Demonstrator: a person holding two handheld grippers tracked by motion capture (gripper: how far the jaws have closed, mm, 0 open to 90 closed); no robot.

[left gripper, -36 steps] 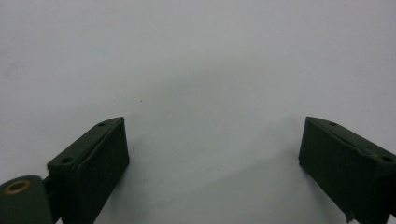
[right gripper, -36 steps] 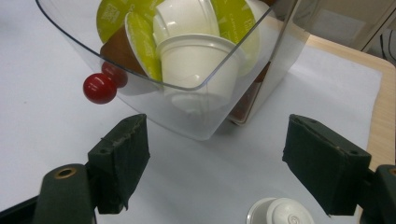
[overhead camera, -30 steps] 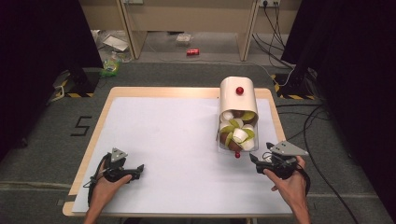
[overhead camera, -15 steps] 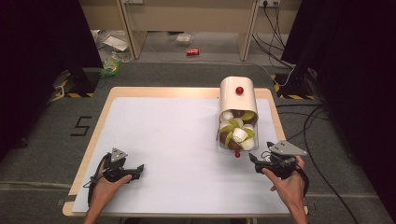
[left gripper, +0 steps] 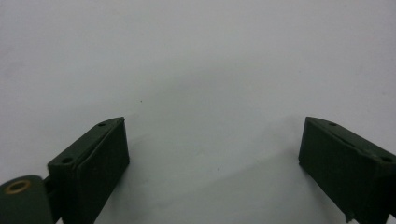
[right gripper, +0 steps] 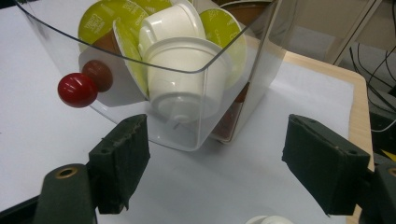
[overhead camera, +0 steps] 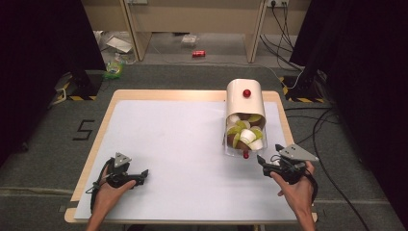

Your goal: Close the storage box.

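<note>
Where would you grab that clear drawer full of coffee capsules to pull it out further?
Probably by the red knob on the clear drawer front, coming straight at it from the person's side. It juts out clear of the wall, small enough for the open right gripper to close around it.

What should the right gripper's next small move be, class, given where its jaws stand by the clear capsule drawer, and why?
Probably a short advance of the right gripper toward the drawer, steered to the red knob. Its jaws stand open with nothing between them, just short of the clear front wall, and the knob sits off to one side of them. The drawer, full of capsules, is already pulled out.
</note>
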